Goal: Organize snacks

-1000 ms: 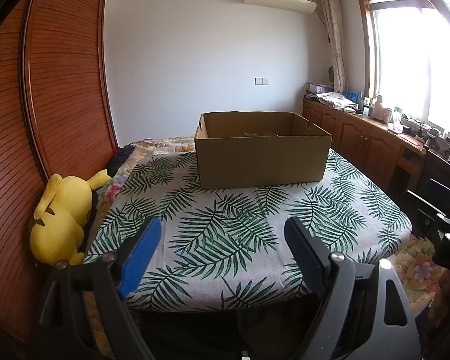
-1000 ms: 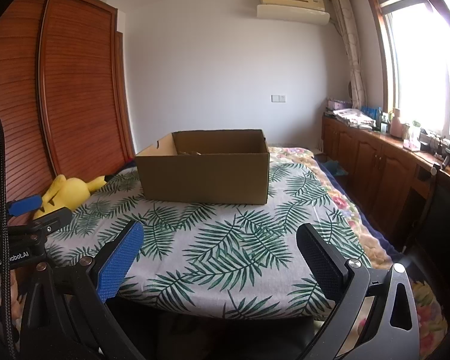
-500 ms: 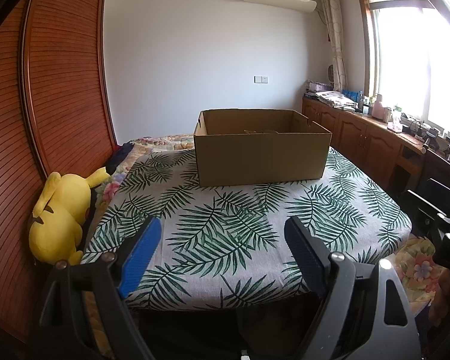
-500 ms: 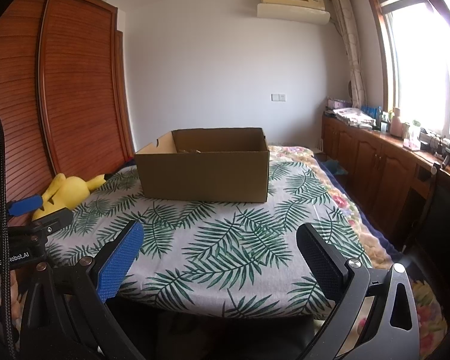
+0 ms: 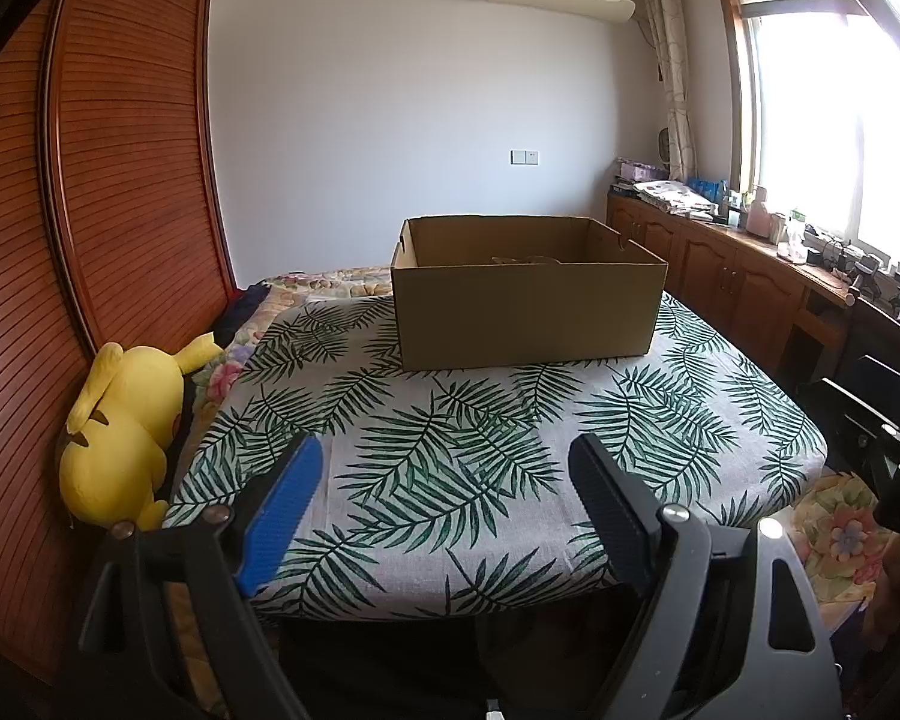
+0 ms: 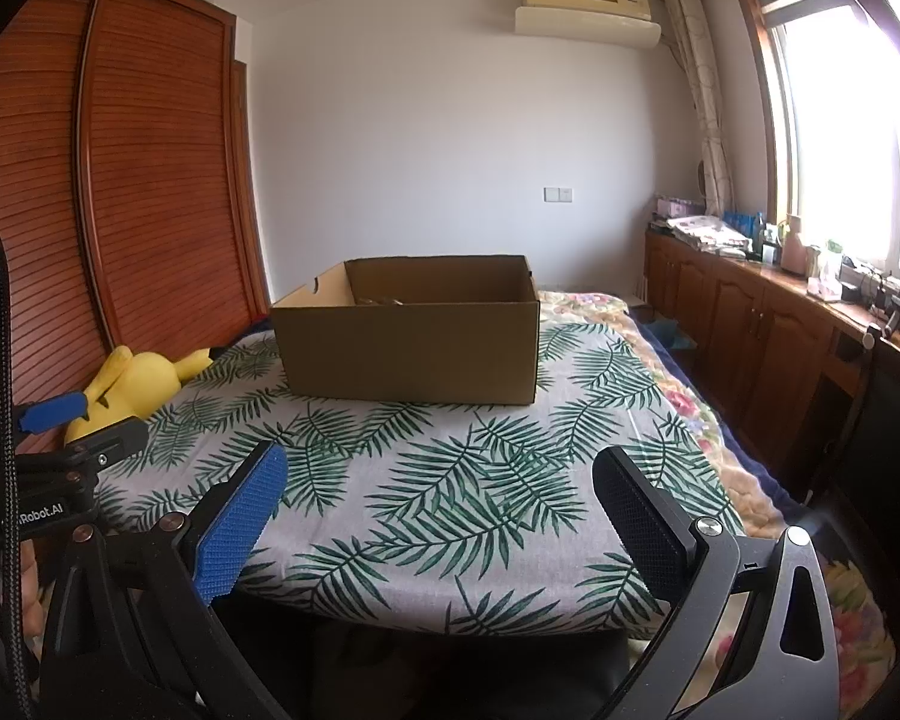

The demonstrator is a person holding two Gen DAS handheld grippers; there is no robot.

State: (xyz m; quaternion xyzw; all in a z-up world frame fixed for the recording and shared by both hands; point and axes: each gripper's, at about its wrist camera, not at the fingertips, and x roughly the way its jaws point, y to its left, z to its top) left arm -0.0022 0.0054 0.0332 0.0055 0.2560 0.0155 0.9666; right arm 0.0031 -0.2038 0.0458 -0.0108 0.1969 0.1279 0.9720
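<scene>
judging from these views, organizing looks barely begun or nearly finished; cannot tell. left gripper (image 5: pixel 444 480) and right gripper (image 6: pixel 438 486) both spread wide, empty. open cardboard box (image 5: pixel 528 294) sits on leaf-print cloth (image 5: pixel 480 450), contents barely visible; no snacks outside.

home bedroom | floral bedding (image 6: pixel 684 396) | slatted wardrobe (image 5: pixel 132 180) | plush toy (image 5: pixel 120 438) | air conditioner (image 6: pixel 588 9)
</scene>
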